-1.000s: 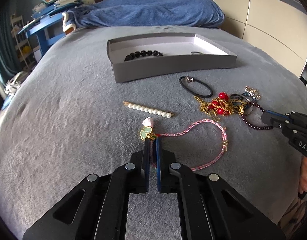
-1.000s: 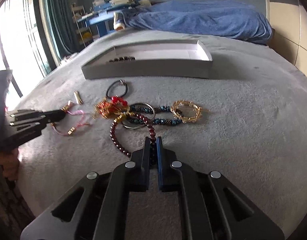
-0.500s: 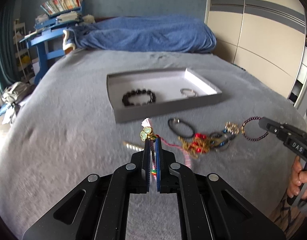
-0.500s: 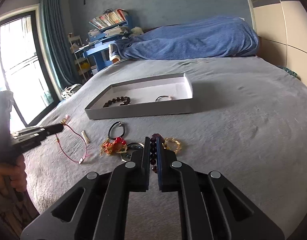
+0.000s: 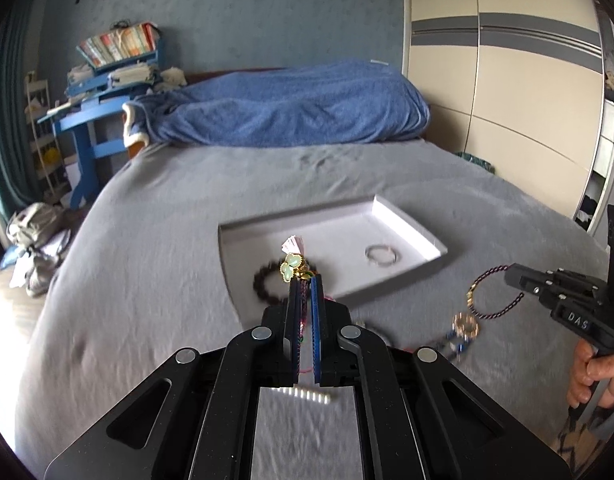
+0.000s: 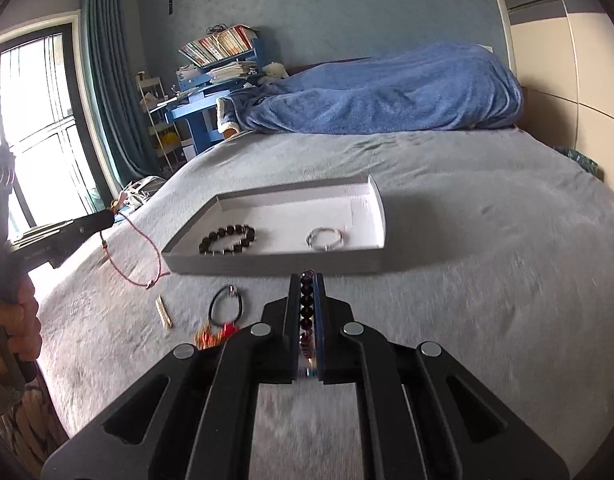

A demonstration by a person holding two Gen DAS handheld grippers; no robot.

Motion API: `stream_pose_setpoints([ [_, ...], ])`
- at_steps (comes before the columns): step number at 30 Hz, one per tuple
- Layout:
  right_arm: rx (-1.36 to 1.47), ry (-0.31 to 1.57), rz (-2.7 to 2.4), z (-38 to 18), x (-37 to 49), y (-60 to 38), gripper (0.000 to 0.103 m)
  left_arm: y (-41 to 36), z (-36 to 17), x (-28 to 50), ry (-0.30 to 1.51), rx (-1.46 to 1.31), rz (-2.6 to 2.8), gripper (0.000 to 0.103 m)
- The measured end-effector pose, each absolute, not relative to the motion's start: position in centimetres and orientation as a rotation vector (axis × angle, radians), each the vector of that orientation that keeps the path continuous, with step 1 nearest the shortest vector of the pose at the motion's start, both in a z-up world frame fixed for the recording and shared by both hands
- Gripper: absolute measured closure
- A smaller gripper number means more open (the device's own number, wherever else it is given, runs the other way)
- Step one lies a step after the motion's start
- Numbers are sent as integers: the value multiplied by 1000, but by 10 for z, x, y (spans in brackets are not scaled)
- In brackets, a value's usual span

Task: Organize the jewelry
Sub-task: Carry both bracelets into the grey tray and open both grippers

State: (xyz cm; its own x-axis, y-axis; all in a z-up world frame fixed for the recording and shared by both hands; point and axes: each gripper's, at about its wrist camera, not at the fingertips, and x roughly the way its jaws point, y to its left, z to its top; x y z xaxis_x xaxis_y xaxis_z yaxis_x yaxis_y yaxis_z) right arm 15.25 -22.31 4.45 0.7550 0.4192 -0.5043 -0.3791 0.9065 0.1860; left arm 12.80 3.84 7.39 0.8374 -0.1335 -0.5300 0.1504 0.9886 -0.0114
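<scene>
A wide bed (image 6: 487,248) covered in a grey fleecy spread carries everything. A rumpled blue blanket (image 6: 387,92) lies heaped across its far end. Near the middle sits a shallow grey tray (image 6: 381,216) with a white inside. On the spread just in front of the tray lie a black cord loop with a metal clasp (image 6: 227,306), a short bar of white pearls (image 6: 163,311) to its left, and beside the loop a small tangle of gold chain and red beads (image 6: 215,334), partly hidden. In the left wrist view a gold ring-shaped bracelet (image 5: 465,324) rests next to some blue beads (image 5: 453,346), blurred.
</scene>
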Motion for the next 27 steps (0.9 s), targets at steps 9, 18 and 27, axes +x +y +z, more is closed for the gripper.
stream_pose_setpoints([
  [9, 50, 575, 463, 59, 220, -194, 97, 22, 94, 186, 527, 60, -162, 98],
  [18, 31, 605, 473, 61, 279, -164, 97, 21, 81, 240, 558, 76, -135, 98],
  [27, 37, 676, 485, 48, 338, -138, 97, 26, 52, 300, 629, 67, -106, 98],
])
